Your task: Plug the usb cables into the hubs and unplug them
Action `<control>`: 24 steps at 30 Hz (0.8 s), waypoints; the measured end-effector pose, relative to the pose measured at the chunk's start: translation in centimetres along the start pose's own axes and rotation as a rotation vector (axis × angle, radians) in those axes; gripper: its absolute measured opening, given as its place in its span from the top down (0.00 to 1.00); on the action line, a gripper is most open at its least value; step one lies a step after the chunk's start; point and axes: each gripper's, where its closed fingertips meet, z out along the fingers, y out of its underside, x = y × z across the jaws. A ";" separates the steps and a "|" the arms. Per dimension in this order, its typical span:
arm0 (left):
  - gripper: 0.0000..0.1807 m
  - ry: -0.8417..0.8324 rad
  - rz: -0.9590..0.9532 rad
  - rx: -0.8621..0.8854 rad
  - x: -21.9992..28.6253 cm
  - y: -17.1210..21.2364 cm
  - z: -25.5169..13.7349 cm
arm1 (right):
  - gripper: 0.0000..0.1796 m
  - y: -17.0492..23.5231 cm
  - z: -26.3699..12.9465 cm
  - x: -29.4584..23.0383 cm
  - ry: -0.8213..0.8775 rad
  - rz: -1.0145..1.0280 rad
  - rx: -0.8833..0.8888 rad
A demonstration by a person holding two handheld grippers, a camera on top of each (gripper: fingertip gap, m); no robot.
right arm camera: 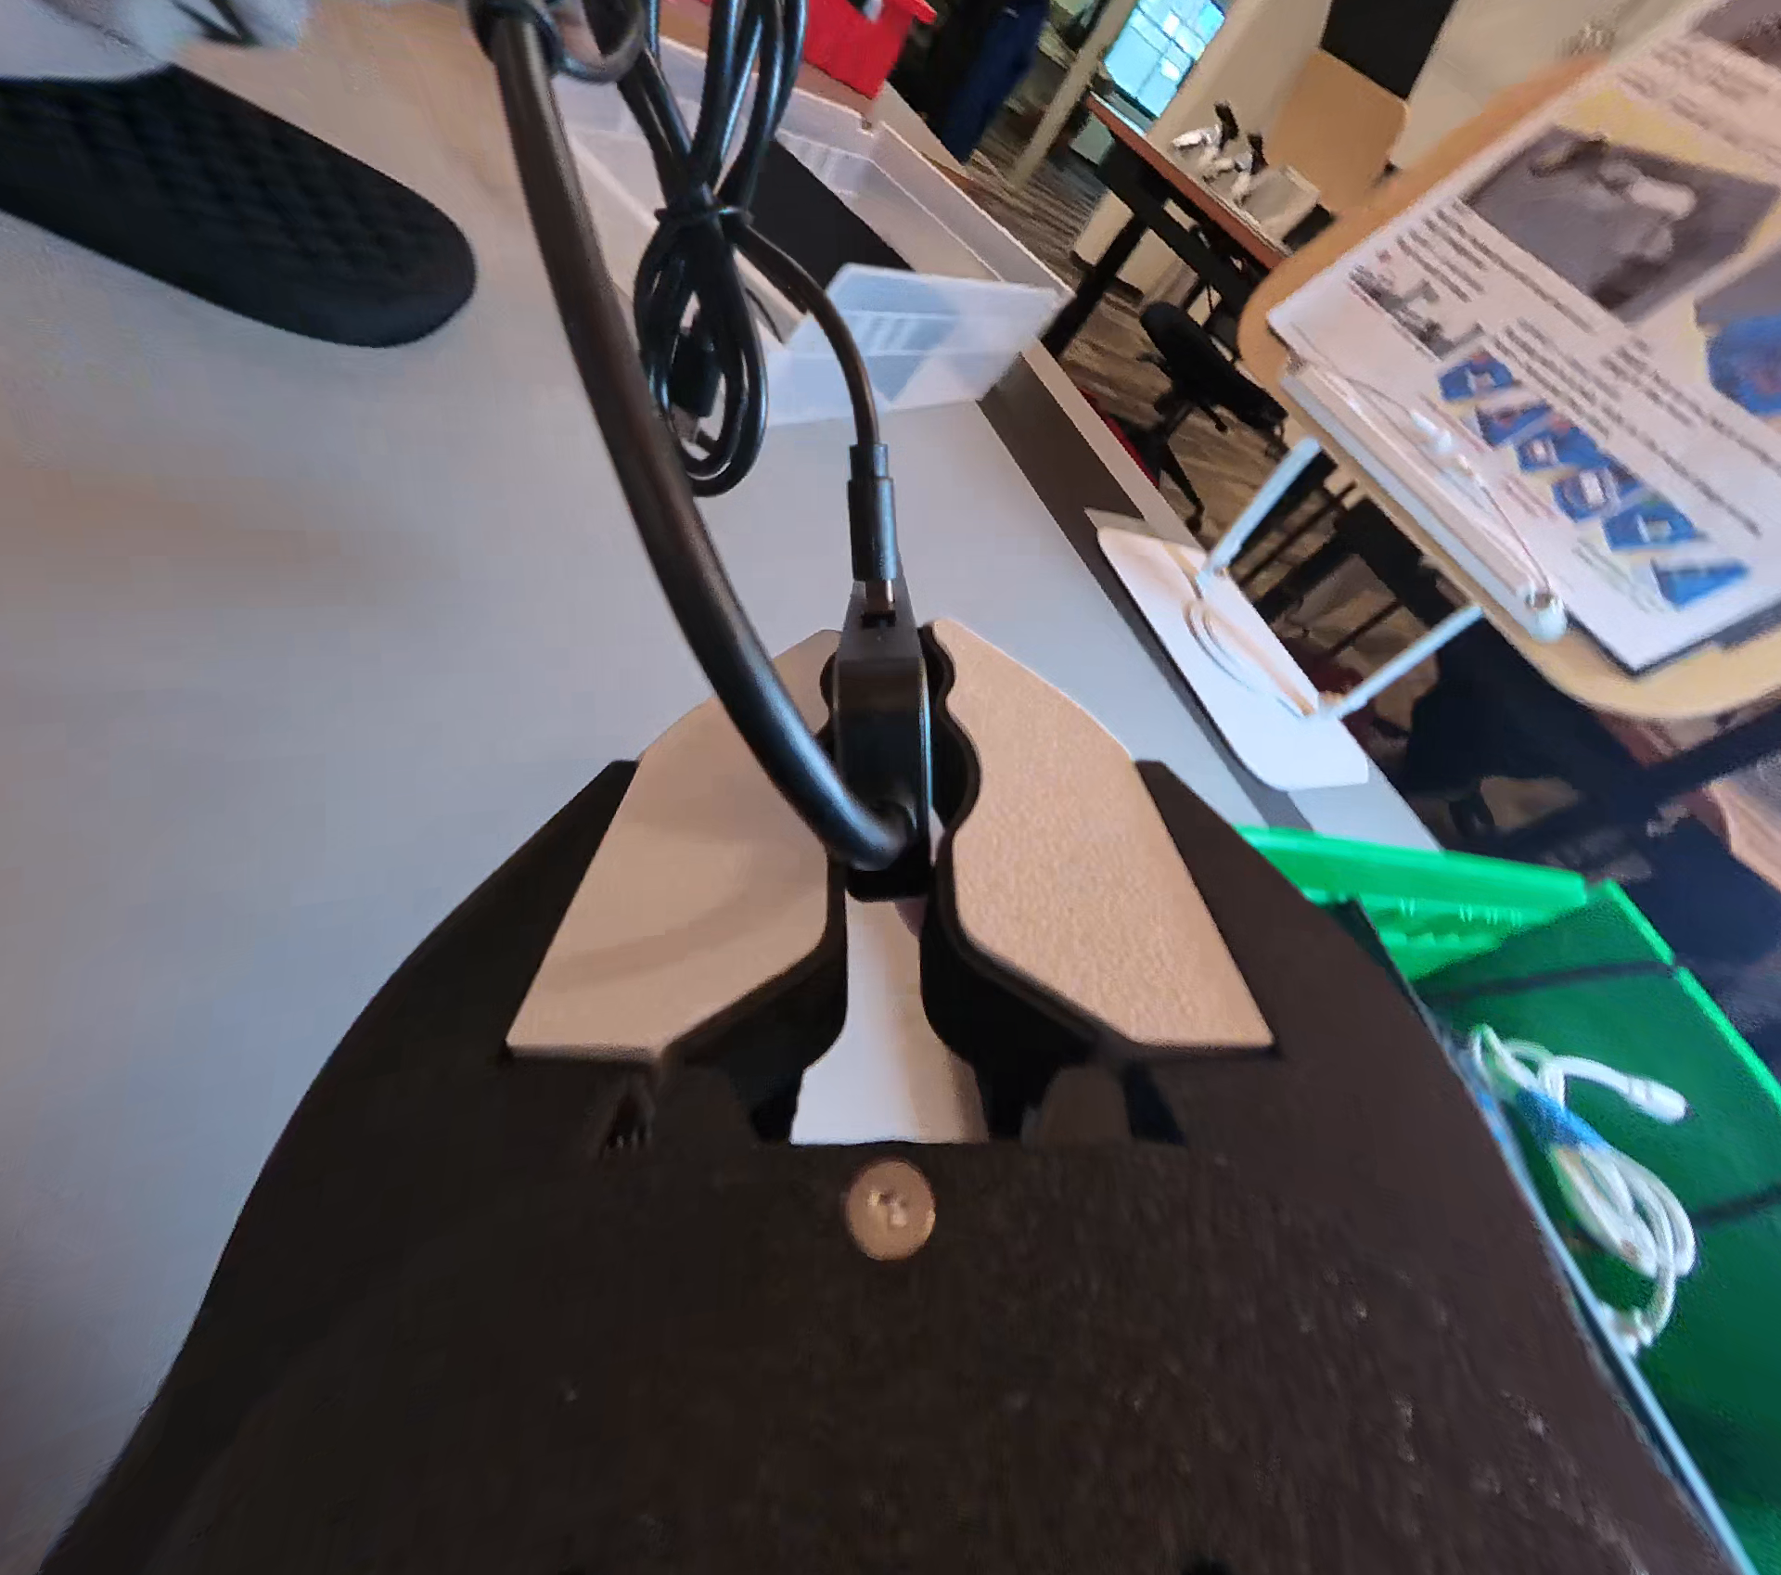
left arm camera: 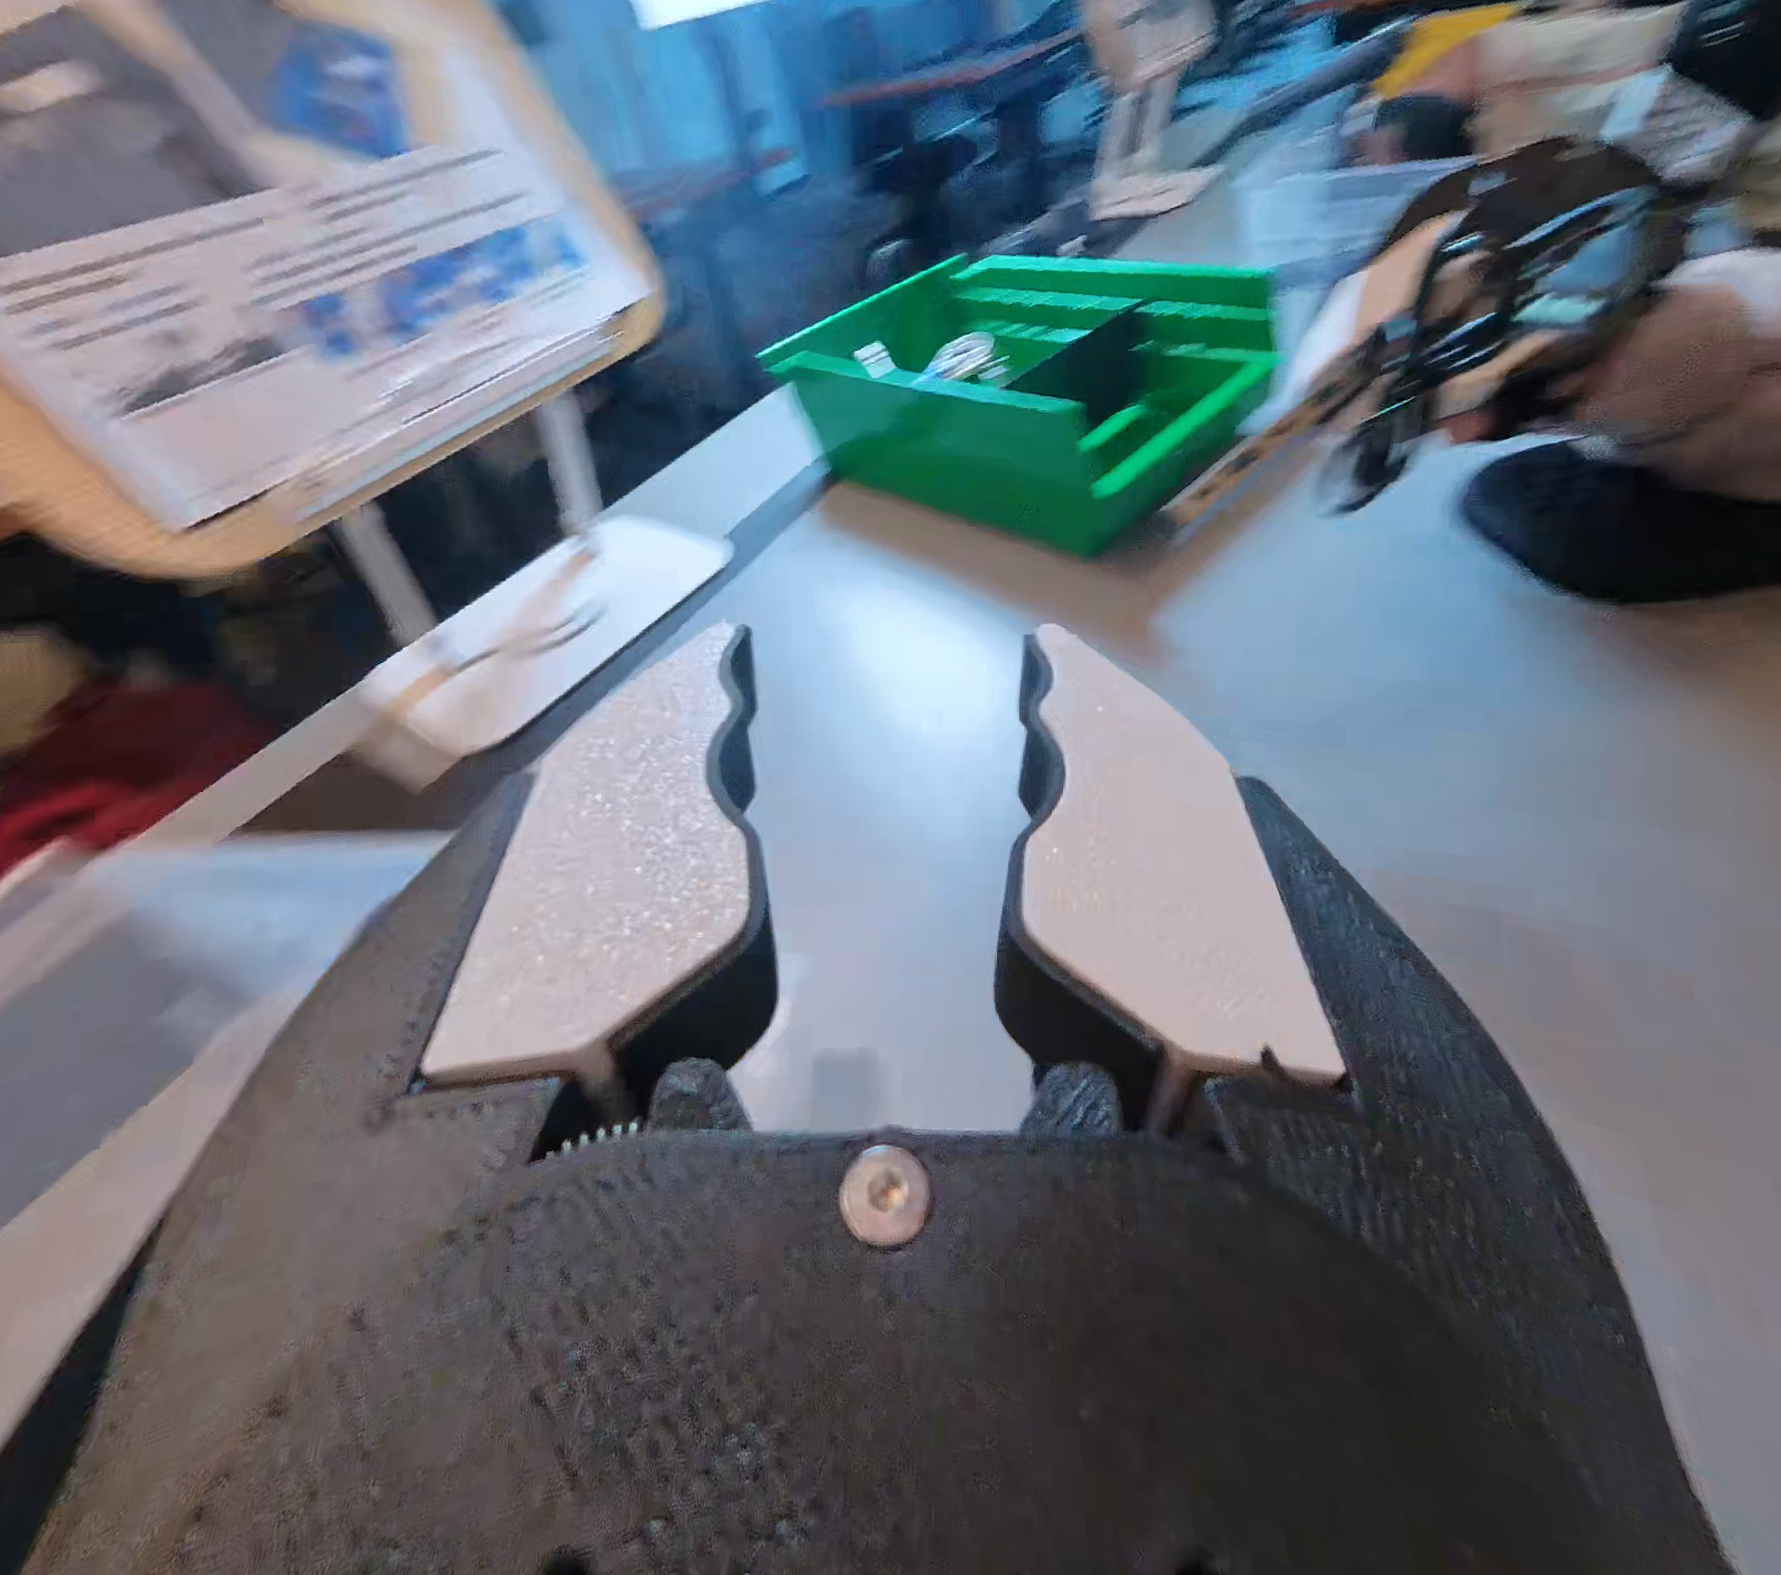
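Note:
My right gripper (right arm camera: 879, 647) is shut on a small black USB hub (right arm camera: 882, 729), held edge-on above the table. A thin black USB cable's plug (right arm camera: 872, 526) is seated in the hub's far end, and its tied coil (right arm camera: 713, 276) hangs above. The hub's own thick black lead (right arm camera: 617, 372) arcs up to the left. My left gripper (left arm camera: 887, 652) is open and empty, low over the pale table (left arm camera: 1349, 758). In the blurred left wrist view, the other gripper with the black cables (left arm camera: 1542, 295) shows at far right.
A green bin (left arm camera: 1022, 392) stands on the table; in the right wrist view (right arm camera: 1542, 951) it holds a coiled white cable (right arm camera: 1600, 1191). A black padded rest (right arm camera: 222, 208), a clear plastic box (right arm camera: 925, 343), and a poster board (right arm camera: 1561, 392) on a white stand base (right arm camera: 1243, 661) are around. My right fingertips sit around 25 centimeters from my left ones.

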 end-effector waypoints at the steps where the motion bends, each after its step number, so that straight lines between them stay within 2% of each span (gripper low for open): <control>1: 0.75 -0.078 -0.005 -0.045 -2.3 0.6 -1.3 | 0.94 0.6 -0.3 0.5 0.009 0.030 -0.010; 4: 0.89 -0.222 0.028 -0.281 -7.7 3.9 -5.0 | 0.94 1.8 -0.7 1.1 0.026 0.080 -0.035; 9: 0.92 -0.190 0.182 -0.812 -11.6 11.4 -7.8 | 0.92 2.3 0.0 0.9 0.016 0.091 -0.056; 12: 0.86 -0.060 0.268 -1.030 -11.9 15.1 -7.3 | 0.94 1.9 0.3 -0.2 -0.054 0.141 -0.036; 17: 0.83 0.065 0.365 -1.188 -12.8 19.1 -4.5 | 0.94 1.8 0.1 -0.7 -0.058 0.106 -0.020; 21: 0.81 0.149 0.344 -1.250 -13.2 21.0 -3.3 | 0.94 1.2 -0.3 -0.5 -0.060 0.106 0.017; 24: 0.86 0.189 0.321 -1.240 -13.4 21.5 -2.7 | 0.94 0.9 -0.5 -0.5 -0.067 0.112 0.042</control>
